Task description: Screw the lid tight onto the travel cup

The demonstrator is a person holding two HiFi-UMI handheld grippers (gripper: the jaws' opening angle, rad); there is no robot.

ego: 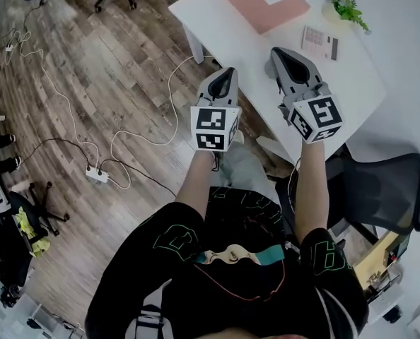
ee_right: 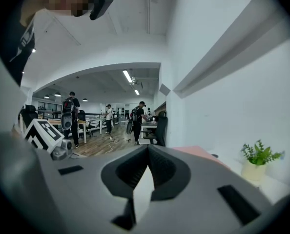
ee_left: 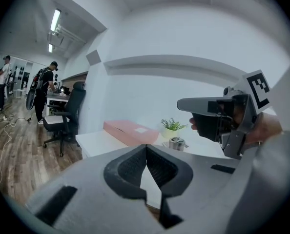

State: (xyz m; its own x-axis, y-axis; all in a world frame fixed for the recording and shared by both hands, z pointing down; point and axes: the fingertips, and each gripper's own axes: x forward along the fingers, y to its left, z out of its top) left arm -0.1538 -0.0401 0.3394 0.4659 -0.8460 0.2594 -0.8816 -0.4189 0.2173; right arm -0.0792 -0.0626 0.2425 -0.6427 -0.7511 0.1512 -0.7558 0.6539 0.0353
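Silvery travel cup (ee_left: 176,143) upright on table (ee_left: 96,141), nr plant (ee_left: 172,125)

No lettering is legible anywhere; the green print (ego: 169,237) on the person's black shirt (ego: 252,292) cannot be read.

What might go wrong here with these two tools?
The left gripper and right gripper both have shut, empty jaws; they must open before gripping. The small metal cup sits close to the potted plant, which might get knocked. The white cable on the floor could trip the person.
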